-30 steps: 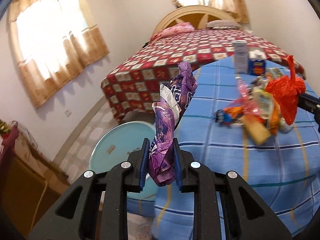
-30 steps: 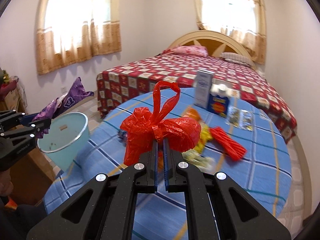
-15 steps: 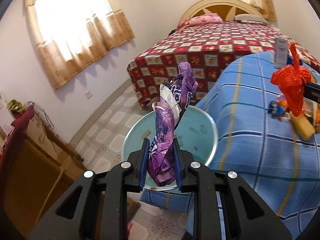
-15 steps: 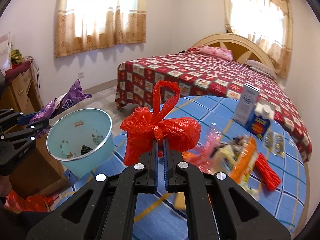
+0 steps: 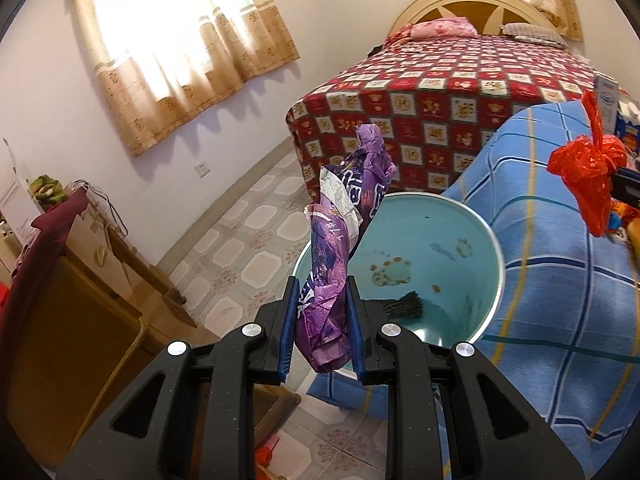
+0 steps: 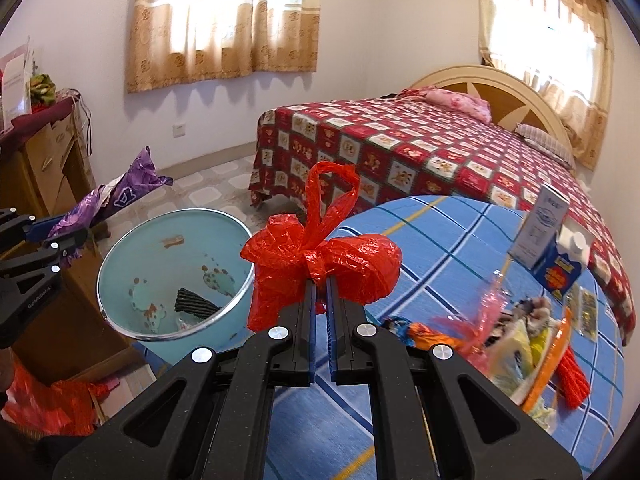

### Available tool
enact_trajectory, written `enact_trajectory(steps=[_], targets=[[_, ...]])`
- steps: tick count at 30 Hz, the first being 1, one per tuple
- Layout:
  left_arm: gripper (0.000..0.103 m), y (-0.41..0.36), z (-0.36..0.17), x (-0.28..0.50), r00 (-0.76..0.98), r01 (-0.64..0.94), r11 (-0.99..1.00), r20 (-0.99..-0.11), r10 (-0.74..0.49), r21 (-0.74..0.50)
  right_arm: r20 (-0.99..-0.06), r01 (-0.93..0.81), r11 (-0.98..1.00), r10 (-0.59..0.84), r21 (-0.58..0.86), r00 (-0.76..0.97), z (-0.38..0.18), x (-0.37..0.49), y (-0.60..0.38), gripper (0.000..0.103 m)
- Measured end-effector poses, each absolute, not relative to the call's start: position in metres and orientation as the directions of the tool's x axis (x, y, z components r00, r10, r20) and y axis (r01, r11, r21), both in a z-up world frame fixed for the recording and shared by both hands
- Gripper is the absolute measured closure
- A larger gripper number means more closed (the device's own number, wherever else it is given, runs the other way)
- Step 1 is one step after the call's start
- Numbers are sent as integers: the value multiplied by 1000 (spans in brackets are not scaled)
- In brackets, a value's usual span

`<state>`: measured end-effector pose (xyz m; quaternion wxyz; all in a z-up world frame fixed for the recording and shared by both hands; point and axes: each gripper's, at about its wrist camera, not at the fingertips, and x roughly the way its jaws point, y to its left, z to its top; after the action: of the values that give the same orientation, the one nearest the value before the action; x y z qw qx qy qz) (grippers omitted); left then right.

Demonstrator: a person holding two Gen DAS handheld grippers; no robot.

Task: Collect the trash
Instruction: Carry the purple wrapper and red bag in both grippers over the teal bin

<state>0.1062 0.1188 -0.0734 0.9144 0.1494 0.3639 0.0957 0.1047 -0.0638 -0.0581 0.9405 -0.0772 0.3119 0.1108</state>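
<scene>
Round light-blue plastic bin (image 6: 168, 276) stands on floor at left edge of blue checked cloth-covered worktop (image 6: 440, 240), flat black ribbed piece (image 6: 194, 305) inside bin; pile of mixed wrappers (image 6: 524, 344) on worktop at right, two upright cartons (image 6: 552, 240) behind it, red patchwork-covered bed (image 6: 420, 148) behind worktop, brown wooden cabinet (image 6: 44, 164) left of bin

wrapper (image 5: 344, 240): purple, silver | bag (image 6: 320, 264): red | bin (image 6: 176, 272): pale teal | tablecloth (image 6: 432, 240): blue plaid
</scene>
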Motion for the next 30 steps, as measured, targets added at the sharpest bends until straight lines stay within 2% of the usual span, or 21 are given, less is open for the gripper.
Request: enact_trajectory(steps=[30], targets=[[80,151,-86,126,663,-132,928,-665,344,348,-640,-343,933,199,-108,743,-71,140,-6,98]])
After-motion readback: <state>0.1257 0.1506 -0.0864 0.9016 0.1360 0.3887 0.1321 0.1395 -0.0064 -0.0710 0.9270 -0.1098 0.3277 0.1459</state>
